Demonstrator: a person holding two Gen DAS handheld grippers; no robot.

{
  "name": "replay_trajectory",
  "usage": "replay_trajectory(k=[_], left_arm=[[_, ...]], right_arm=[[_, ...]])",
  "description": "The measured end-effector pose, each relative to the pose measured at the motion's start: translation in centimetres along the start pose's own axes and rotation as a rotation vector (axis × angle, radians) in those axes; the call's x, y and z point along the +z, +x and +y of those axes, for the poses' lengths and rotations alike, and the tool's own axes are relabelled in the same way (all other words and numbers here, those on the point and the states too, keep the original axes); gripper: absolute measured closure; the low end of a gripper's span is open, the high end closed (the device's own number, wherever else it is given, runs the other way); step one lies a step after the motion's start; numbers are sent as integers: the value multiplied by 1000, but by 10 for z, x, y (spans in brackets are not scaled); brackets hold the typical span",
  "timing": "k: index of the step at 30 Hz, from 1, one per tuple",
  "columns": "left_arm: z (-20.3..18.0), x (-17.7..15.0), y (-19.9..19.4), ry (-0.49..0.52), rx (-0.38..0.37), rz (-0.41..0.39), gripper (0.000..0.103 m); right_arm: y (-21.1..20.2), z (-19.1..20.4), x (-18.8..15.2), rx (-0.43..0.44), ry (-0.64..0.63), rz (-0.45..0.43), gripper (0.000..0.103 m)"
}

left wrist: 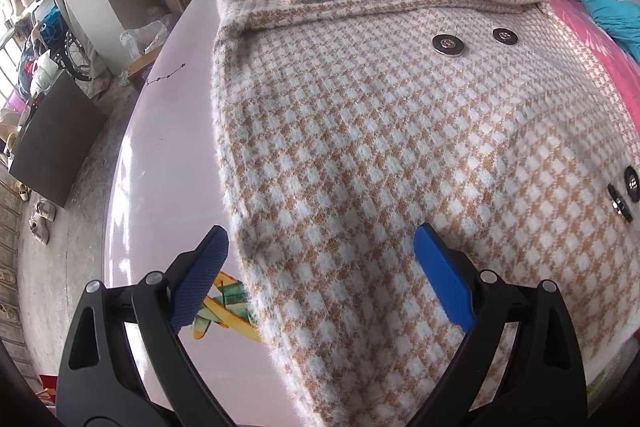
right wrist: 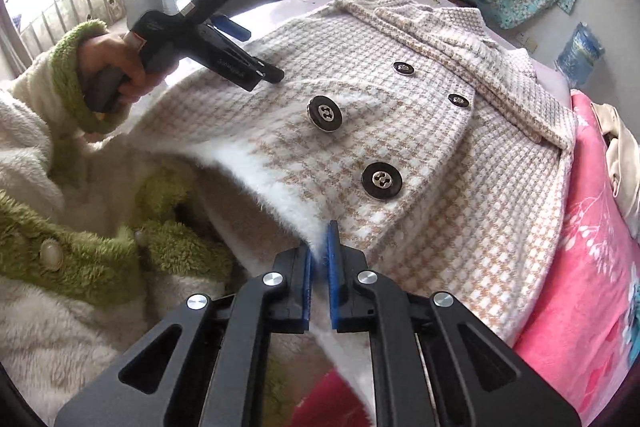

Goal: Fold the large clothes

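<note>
While the coat lies spread, buttons up, across the bed, the left gripper hovers with jaws wide apart over its near side, and the right gripper pinches its fluffy hem.

Coat on bed

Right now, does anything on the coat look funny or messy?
Mostly tidy. The coat lies flat, except its bottom hem, which the right gripper is pinching and lifting up. The left gripper is open above the coat's side edge.
</note>
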State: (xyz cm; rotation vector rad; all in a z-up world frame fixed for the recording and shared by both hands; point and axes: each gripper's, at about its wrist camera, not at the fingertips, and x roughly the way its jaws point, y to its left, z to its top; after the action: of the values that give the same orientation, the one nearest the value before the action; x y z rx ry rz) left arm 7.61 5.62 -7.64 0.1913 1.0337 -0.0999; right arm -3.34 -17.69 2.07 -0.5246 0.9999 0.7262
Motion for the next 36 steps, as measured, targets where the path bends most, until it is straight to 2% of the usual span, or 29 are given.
replay_trajectory(k=[5, 9, 11, 12, 16, 21, 23, 25, 27, 29, 31, 36], left_arm=[[5, -4, 1, -14, -24, 3, 13], [8, -11, -3, -35, -35, -3, 13], [11, -18, -13, -32, -29, -26, 13], [15, -21, -19, -32, -34, -38, 13], [33, -41, -45, -35, -56, -65, 13], [46, -68, -65, -35, -93, -36, 13], [48, -82, -73, -42, -131, -7, 16], [45, -97, -74, -61, -178, 39, 23], [43, -106, -67, -93, -240, 80, 28], [40, -115, -63, -135, -319, 109, 39], [36, -119, -57, -174, -382, 120, 44], [30, -122, -42, -237, -468, 148, 46]], right_arm=[[44, 9, -15, -6, -92, 158, 96], [52, 10, -12, 30, -39, 153, 96], [47, 12, -13, 15, -31, 154, 92], [44, 11, -14, 12, -15, 151, 90], [25, 7, -18, 56, 69, 143, 64], [0, -4, -20, 127, 218, 56, 54], [-6, -9, -18, 139, 281, 10, 46], [-4, -17, -18, 152, 337, -31, 44], [1, -24, -17, 154, 383, -52, 43], [9, -30, -18, 159, 423, -55, 43], [17, -32, -18, 156, 447, -47, 43], [22, -27, -17, 138, 441, -41, 43]])
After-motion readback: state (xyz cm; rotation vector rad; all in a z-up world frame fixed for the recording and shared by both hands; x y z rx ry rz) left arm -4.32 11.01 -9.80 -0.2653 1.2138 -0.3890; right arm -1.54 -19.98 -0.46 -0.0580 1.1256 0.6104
